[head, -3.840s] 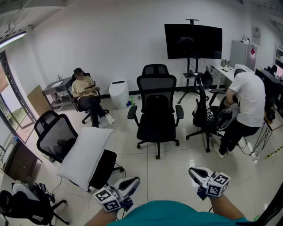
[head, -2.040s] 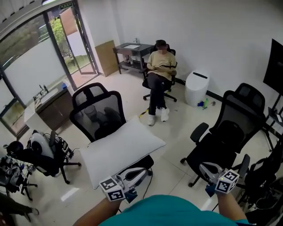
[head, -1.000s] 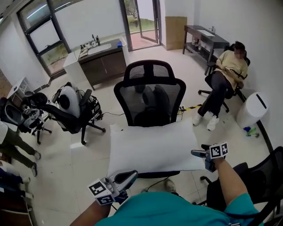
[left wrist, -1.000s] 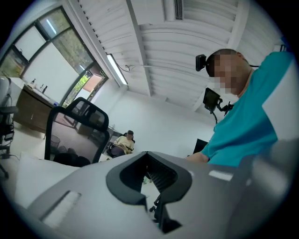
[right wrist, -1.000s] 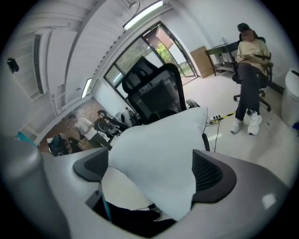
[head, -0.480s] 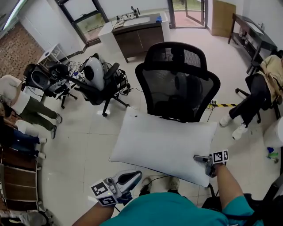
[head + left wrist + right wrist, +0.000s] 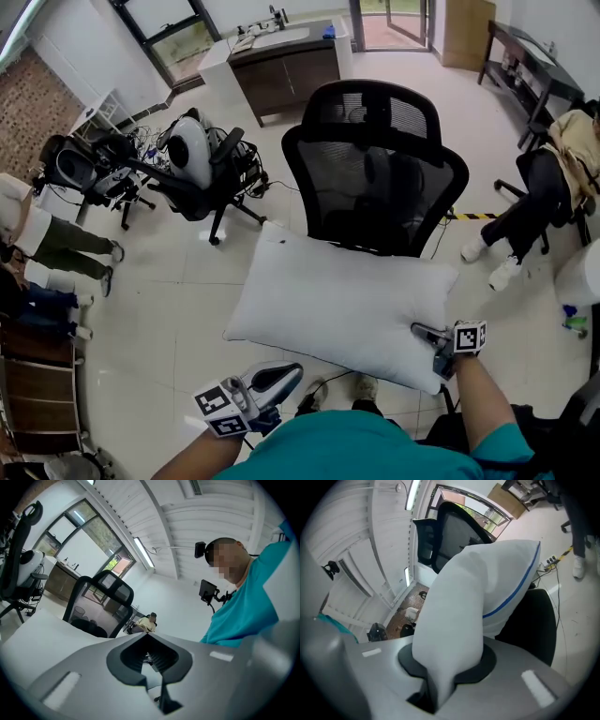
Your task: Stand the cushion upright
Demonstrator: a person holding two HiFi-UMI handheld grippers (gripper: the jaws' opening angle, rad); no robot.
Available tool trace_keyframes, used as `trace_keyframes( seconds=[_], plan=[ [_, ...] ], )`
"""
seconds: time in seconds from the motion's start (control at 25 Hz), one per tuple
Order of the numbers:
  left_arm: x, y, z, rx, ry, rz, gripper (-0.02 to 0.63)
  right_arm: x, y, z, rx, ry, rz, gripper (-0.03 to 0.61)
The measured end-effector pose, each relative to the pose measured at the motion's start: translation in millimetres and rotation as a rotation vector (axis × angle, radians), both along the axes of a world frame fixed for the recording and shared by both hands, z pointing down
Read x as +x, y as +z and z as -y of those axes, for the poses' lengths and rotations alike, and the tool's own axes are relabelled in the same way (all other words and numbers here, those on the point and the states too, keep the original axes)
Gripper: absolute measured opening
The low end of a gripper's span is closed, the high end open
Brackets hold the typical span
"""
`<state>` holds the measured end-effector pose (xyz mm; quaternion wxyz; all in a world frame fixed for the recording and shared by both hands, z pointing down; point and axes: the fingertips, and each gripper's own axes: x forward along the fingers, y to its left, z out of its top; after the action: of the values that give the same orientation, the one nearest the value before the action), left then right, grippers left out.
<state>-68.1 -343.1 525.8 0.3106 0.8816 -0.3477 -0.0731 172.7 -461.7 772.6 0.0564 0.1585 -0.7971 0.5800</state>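
A white cushion (image 7: 342,305) with a blue seam lies flat on the seat of a black mesh office chair (image 7: 375,169). My right gripper (image 7: 424,333) is at the cushion's near right corner. Its jaws are closing, and a fold of the cushion (image 7: 459,606) is pinched between them. My left gripper (image 7: 286,373) hangs low by my body, just short of the cushion's near edge. It is shut with nothing in it. In the left gripper view the cushion (image 7: 33,634) spreads out ahead, with the chair back (image 7: 101,595) behind it.
A second black chair loaded with gear (image 7: 202,155) stands to the left, and a dark cabinet (image 7: 281,56) is behind it. A seated person (image 7: 562,169) is at the right edge and another person (image 7: 37,234) at the left. White tiled floor (image 7: 159,291) surrounds the chair.
The view has swung round onto the chair and cushion. My right gripper has reached the cushion's near right corner, sunk a little and closed on it. The left gripper stays low.
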Motion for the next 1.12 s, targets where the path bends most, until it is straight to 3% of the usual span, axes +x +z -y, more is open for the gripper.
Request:
trace_keyframes(
  seconds=[0.24,0.44,0.72,0.92,1.12],
  plan=[
    [-25,-16,5,0.061,0.035,-0.024,0.012,-29,-103,3,0.199,-0.072,0.027,0.066],
    [-48,-30,9,0.134,0.084,-0.057,0.012,-67,-204,-2,0.356,-0.143,-0.006,0.054],
    [-74,-57,2,0.248,0.209,-0.14,0.012,-118,-304,-51,0.531,-0.276,-0.204,0.041],
    [-71,-65,-11,0.272,0.356,-0.222,0.012,-96,-342,-86,0.575,-0.224,-0.369,0.041],
    [-38,-71,-23,0.279,0.51,-0.291,0.012,-48,-387,-140,0.618,-0.148,-0.454,0.043]
  ],
)
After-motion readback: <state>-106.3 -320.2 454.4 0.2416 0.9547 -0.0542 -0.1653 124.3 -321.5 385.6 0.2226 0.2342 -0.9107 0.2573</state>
